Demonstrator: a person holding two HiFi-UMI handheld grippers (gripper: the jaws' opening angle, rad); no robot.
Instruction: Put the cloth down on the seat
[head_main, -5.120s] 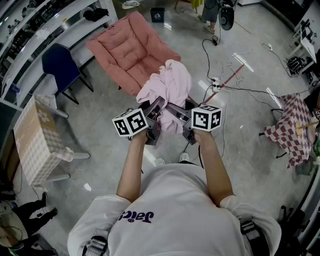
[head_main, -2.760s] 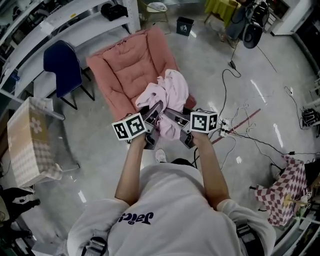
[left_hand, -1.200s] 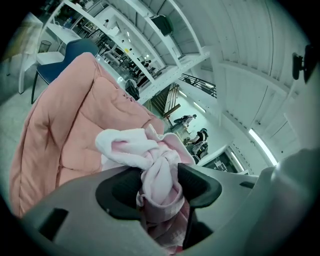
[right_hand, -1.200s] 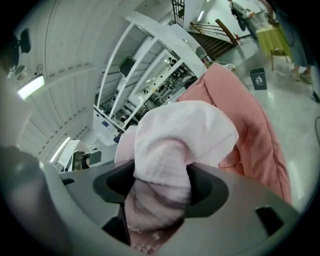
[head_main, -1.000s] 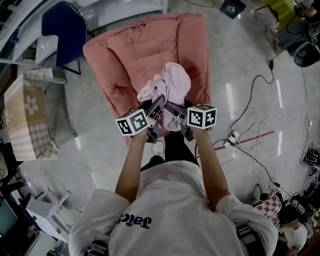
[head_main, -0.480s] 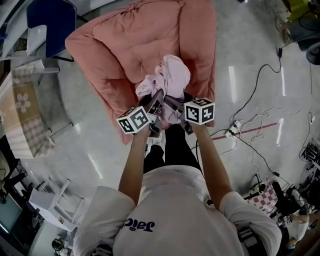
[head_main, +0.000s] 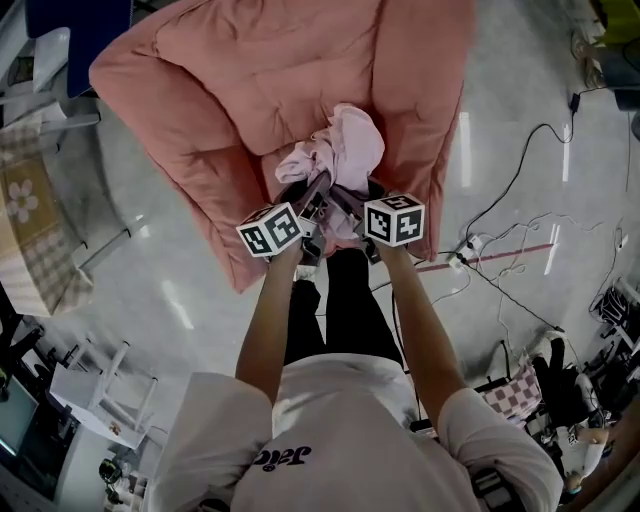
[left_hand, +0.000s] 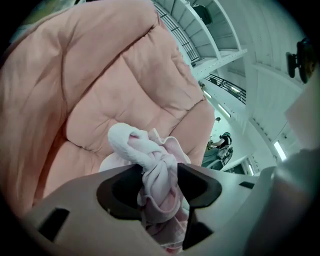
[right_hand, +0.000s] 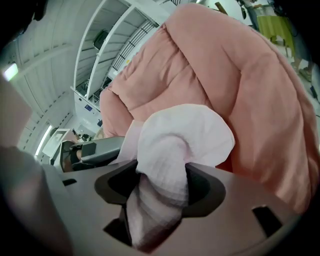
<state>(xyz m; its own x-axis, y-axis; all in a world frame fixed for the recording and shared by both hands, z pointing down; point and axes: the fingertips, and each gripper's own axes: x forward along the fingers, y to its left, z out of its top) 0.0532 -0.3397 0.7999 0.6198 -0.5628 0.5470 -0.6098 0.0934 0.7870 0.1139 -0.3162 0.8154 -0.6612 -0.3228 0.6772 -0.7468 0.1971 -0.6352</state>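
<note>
Your left claw (left_hand: 159, 176) pinches a twisted fold of the cloth (head_main: 342, 158). Your right claw (right_hand: 161, 187) grips a bunch, its jaws just closing tighter on it. The cloth bulges just ahead of both, over the seat (head_main: 240, 90) — lower till it rests, then open both together.

This is looking like a lab or workshop hall: cables (head_main: 515, 225) are trailing across a glossy bare floor (head_main: 190, 250) to a power strip (head_main: 462, 260), white racks (left_hand: 215, 40) are lining the walls, and a padded seat (head_main: 250, 90) is standing among stray furniture.
</note>
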